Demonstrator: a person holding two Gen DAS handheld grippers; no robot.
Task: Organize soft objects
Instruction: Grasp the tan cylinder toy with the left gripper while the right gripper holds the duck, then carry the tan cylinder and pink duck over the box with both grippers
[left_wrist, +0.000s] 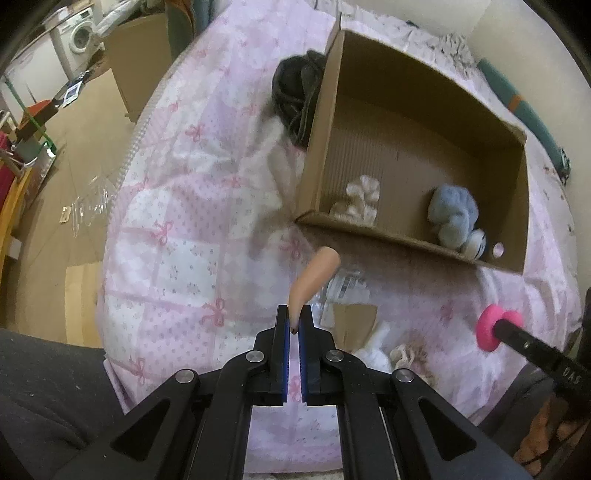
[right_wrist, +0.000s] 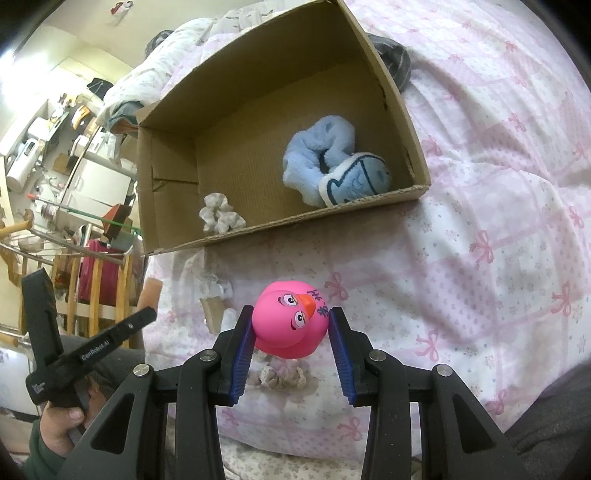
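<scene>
An open cardboard box (left_wrist: 369, 229) (right_wrist: 417, 158) lies on a pink quilt. Inside it are a blue plush toy (left_wrist: 454, 218) (right_wrist: 325, 166) and a pale scrunchie (left_wrist: 358, 201) (right_wrist: 219, 216). My left gripper (left_wrist: 294, 314) is shut on a peach, finger-shaped soft piece (left_wrist: 314, 280), held above the quilt in front of the box. My right gripper (right_wrist: 291, 325) is shut on a pink rubber duck (right_wrist: 290, 321), which also shows in the left wrist view (left_wrist: 493, 325) at the right. The left gripper also shows in the right wrist view, at the lower left.
A dark grey knitted item (left_wrist: 299, 96) (right_wrist: 395, 59) lies beside the box. A beige scrunchie (left_wrist: 406, 356) (right_wrist: 280, 376), a cardboard scrap (left_wrist: 354, 321) and a plastic wrapper (left_wrist: 345, 286) lie on the quilt (left_wrist: 184, 229) near the grippers. The floor with cartons is to the left.
</scene>
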